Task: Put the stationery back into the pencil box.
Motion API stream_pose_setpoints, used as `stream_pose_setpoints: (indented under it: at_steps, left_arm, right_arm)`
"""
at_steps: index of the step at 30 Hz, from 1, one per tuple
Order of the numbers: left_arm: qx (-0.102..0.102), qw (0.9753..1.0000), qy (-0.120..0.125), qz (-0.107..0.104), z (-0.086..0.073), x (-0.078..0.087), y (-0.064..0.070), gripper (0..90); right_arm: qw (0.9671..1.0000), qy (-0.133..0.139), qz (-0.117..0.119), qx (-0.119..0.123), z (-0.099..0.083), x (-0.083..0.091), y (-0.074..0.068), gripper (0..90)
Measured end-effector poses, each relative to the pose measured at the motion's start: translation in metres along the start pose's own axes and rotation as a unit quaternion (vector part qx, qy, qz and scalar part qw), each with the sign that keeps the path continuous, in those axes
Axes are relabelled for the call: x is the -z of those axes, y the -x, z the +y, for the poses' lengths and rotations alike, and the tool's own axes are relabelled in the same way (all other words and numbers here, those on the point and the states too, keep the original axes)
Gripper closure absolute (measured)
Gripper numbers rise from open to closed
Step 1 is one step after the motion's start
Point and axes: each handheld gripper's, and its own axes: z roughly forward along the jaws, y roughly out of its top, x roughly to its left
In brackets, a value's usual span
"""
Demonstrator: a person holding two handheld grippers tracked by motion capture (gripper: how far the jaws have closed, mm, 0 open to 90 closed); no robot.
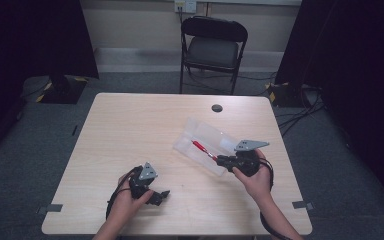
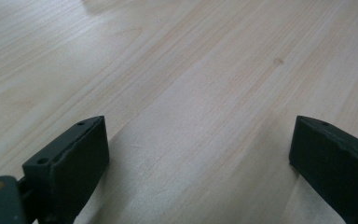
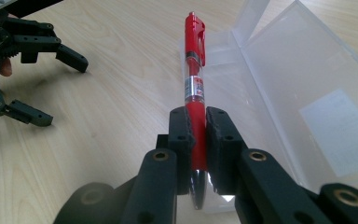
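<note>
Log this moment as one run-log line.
right tongs: shut on red pen, over open clear plastic case | left tongs: open, holding nothing, above wooden table

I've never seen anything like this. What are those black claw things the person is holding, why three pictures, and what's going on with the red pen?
Those are hand-held grippers: two-jaw pincers a person squeezes by hand. The high view looks down on the table. The other two pictures come from cameras riding on each gripper, looking along its jaws.

The right hand-held gripper is shut on a red pen, holding it over a clear plastic case whose lid lies open. Whether the pen touches the case, I cannot tell. The left hand-held gripper is open, holding nothing, low over bare wood near the table's front edge. A folding chair stands beyond the table.
</note>
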Motion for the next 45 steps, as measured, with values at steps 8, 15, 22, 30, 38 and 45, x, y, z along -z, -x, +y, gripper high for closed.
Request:
stream_pose_setpoints:
  at_steps: [8, 15, 22, 30, 38, 45]
  left_arm:
    - [-0.001, 1.0000, -0.004, 0.000, 0.001, 0.000, 0.001, 3.1]
    - [-0.001, 1.0000, -0.004, 0.000, 0.001, -0.001, 0.001, 2.5]
    - [-0.001, 1.0000, -0.004, 0.000, 0.001, -0.001, 0.001, 2.5]
    - [-0.001, 1.0000, -0.005, 0.000, 0.001, -0.001, 0.001, 2.5]
    - [-0.001, 1.0000, -0.005, 0.000, 0.001, -0.001, 0.001, 2.5]
    - [-0.001, 1.0000, -0.005, 0.000, 0.001, -0.001, 0.001, 2.5]
  right_arm:
    - [1.0000, -0.001, -0.004, 0.002, 0.001, -0.002, 0.009, 81.7]
    - [0.9999, -0.010, -0.009, 0.009, 0.003, -0.010, 0.016, 81.6]
    - [0.9998, -0.018, -0.011, 0.007, -0.005, -0.020, 0.020, 81.6]
    - [0.9995, -0.028, -0.011, 0.009, -0.011, -0.029, 0.024, 81.5]
    - [0.9994, -0.033, -0.013, 0.006, -0.017, -0.036, 0.027, 81.5]
    - [0.9990, -0.040, -0.016, 0.005, -0.021, -0.042, 0.028, 81.5]
